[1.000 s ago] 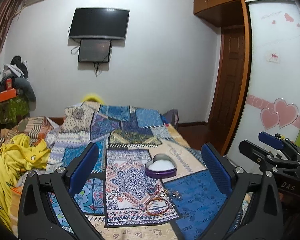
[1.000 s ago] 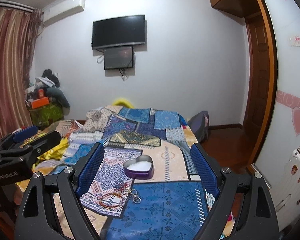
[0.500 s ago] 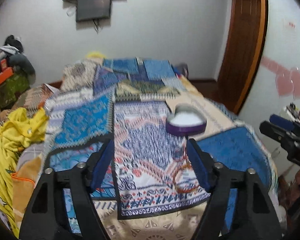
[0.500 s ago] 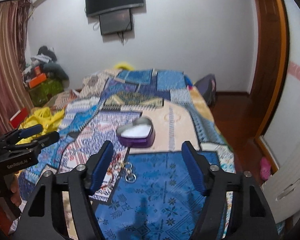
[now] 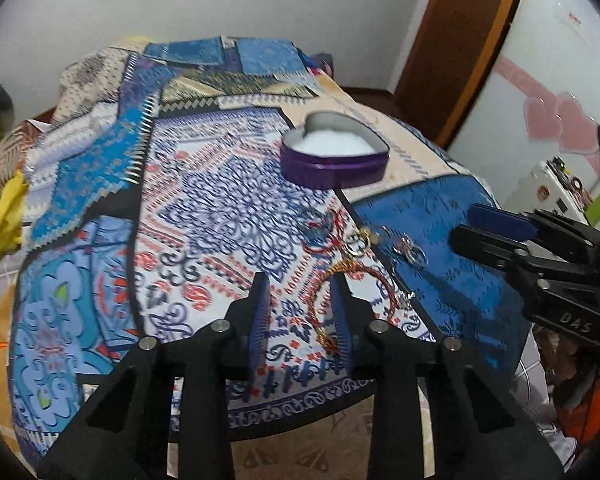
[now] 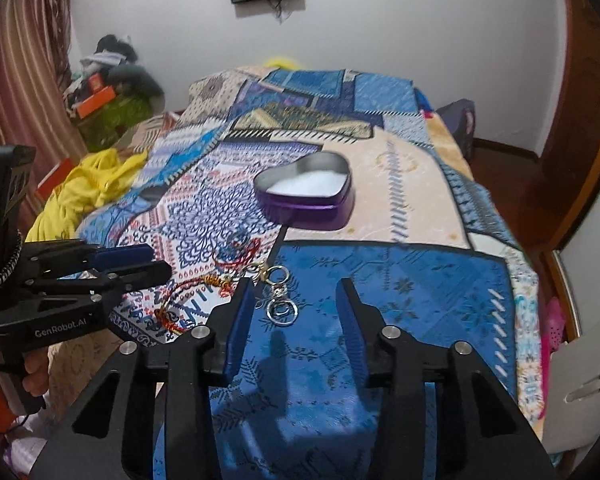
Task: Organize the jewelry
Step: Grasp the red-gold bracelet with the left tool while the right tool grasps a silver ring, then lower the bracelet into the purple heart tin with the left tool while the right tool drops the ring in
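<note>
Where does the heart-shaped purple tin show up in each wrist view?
Left wrist: heart-shaped purple tin, upper centre-right, beyond the left gripper.
Right wrist: same tin just above centre.
Shared landmark: red braided bracelet lying nearer the cameras than the tin.

Left wrist camera rides low and close over the bedspread [image 5: 220, 200], facing the far wall, heart tin [image 5: 334, 156] at one o'clock. Right wrist camera sits farther right, same heading, tin [image 6: 306, 196] at twelve.
</note>
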`<state>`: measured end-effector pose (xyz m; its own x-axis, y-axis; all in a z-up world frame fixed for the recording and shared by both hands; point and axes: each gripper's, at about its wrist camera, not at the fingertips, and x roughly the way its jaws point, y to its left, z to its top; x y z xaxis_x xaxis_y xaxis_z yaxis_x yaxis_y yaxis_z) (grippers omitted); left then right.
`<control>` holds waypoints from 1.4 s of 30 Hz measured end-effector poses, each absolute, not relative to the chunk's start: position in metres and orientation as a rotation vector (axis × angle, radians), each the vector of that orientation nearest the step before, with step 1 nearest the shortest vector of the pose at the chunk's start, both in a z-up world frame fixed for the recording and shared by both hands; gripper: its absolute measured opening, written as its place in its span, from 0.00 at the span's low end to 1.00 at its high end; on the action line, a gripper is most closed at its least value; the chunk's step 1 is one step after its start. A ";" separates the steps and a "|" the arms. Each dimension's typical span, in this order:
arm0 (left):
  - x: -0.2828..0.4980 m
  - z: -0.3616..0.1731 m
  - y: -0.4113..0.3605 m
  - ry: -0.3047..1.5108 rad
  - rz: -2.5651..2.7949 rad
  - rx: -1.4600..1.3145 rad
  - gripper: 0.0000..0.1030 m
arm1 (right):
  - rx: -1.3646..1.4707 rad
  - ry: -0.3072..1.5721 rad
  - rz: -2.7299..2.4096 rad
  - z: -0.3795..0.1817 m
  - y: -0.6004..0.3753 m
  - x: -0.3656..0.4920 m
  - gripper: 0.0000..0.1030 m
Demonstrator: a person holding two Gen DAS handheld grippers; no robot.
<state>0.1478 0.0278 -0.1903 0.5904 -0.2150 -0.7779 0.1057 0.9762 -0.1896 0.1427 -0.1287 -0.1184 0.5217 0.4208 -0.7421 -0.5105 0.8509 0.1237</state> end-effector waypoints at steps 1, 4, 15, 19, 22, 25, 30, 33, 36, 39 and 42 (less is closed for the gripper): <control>0.148 -0.193 0.026 0.929 -0.197 -0.128 0.27 | -0.119 0.868 0.569 -0.122 -0.127 0.145 0.33; 0.151 -0.199 0.024 0.951 -0.215 -0.124 0.22 | -0.138 0.890 0.578 -0.129 -0.120 0.152 0.27; 0.160 -0.211 0.022 0.973 -0.251 -0.136 0.04 | -0.165 0.938 0.604 -0.148 -0.106 0.162 0.16; 0.161 -0.212 0.024 0.974 -0.257 -0.155 0.02 | -0.175 0.930 0.600 -0.148 -0.107 0.160 0.16; 0.160 -0.210 0.024 0.970 -0.252 -0.154 0.02 | -0.172 0.922 0.599 -0.145 -0.108 0.159 0.13; 0.158 -0.206 0.024 0.959 -0.248 -0.147 0.02 | -0.166 0.913 0.593 -0.141 -0.109 0.159 0.09; 0.154 -0.193 0.025 0.924 -0.237 -0.142 0.02 | -0.158 0.893 0.578 -0.135 -0.113 0.157 0.09; 0.152 -0.184 0.027 0.901 -0.230 -0.134 0.02 | -0.148 0.878 0.572 -0.129 -0.115 0.156 0.09; 0.152 -0.174 0.027 0.874 -0.224 -0.126 0.02 | -0.136 0.855 0.562 -0.121 -0.119 0.157 0.09; 0.152 -0.163 0.028 0.842 -0.220 -0.117 0.02 | -0.128 0.833 0.552 -0.114 -0.122 0.157 0.09; 0.154 -0.152 0.028 0.808 -0.217 -0.110 0.02 | -0.122 0.810 0.543 -0.107 -0.125 0.158 0.09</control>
